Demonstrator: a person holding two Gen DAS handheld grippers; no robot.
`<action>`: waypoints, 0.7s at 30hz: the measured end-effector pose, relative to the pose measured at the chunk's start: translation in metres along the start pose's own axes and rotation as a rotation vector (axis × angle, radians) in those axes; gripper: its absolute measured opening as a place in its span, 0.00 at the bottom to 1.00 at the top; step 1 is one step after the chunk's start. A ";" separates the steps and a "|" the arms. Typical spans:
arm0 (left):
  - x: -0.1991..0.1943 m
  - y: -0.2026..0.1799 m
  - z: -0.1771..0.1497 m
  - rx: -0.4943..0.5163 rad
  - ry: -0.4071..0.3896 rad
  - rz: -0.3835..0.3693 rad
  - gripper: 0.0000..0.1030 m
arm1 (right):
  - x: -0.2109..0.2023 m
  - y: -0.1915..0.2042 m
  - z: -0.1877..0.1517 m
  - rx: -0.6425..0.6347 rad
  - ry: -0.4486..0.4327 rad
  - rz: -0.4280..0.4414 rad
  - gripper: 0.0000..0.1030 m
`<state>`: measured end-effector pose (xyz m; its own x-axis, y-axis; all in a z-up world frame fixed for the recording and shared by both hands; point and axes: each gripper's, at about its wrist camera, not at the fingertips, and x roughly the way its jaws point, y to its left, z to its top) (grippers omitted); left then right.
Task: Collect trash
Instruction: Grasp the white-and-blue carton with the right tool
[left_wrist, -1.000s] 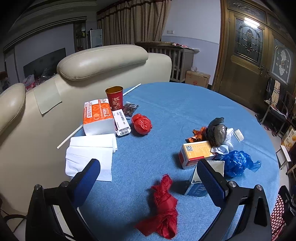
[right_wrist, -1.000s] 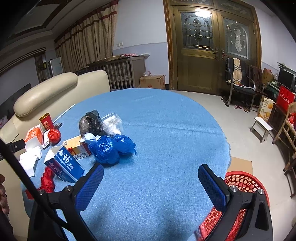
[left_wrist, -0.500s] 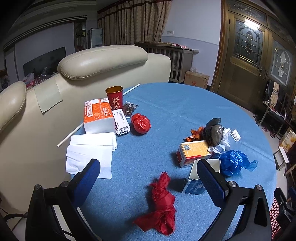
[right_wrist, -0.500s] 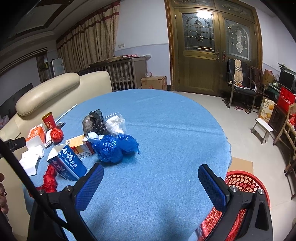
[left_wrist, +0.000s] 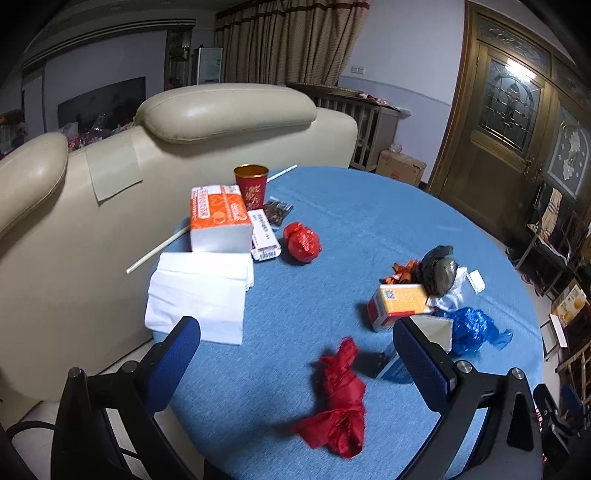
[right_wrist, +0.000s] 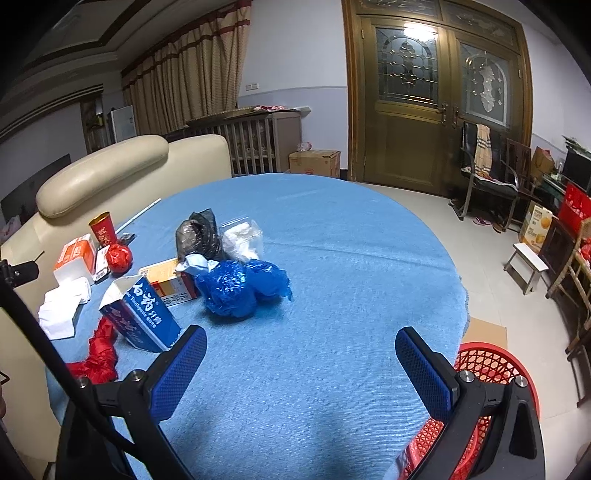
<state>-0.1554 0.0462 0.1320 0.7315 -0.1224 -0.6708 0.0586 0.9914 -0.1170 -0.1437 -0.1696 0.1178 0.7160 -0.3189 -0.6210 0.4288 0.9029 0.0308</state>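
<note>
Trash lies scattered on a round blue table (left_wrist: 369, 221). A crumpled red bag (left_wrist: 341, 398) sits just ahead of my left gripper (left_wrist: 295, 354), which is open and empty above the table's near edge. Further off are a red wad (left_wrist: 302, 242), an orange box (left_wrist: 400, 301), a dark bag (left_wrist: 437, 271) and a blue bag (left_wrist: 474, 330). My right gripper (right_wrist: 301, 362) is open over bare cloth. Ahead and to its left lie the blue bags (right_wrist: 240, 284), a blue toothpaste box (right_wrist: 138, 314) and the dark bag (right_wrist: 197, 236). A red mesh basket (right_wrist: 487, 373) stands on the floor at lower right.
A cream sofa (left_wrist: 184, 122) presses against the table's left side. A tissue pack (left_wrist: 218, 218), a red cup (left_wrist: 251, 184), white napkins (left_wrist: 199, 291) and a long straw (left_wrist: 159, 247) sit near it. Chairs, a stool (right_wrist: 526, 266) and boxes line the right wall by the door.
Both grippers have shifted slightly, so the trash sits a little further right in each view. Both stay open and empty; nothing on the table has moved.
</note>
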 end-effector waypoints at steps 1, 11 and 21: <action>0.001 0.001 -0.002 0.003 0.007 0.003 1.00 | 0.000 0.001 -0.001 -0.003 0.002 0.002 1.00; 0.014 0.005 -0.025 0.022 0.065 0.006 1.00 | 0.005 0.019 -0.007 -0.053 0.024 0.022 1.00; 0.031 0.021 -0.039 0.011 0.107 0.026 1.00 | 0.016 0.052 -0.012 -0.134 0.055 0.050 1.00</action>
<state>-0.1583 0.0611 0.0805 0.6564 -0.1006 -0.7476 0.0490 0.9947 -0.0909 -0.1162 -0.1245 0.0997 0.7016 -0.2596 -0.6636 0.3138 0.9487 -0.0394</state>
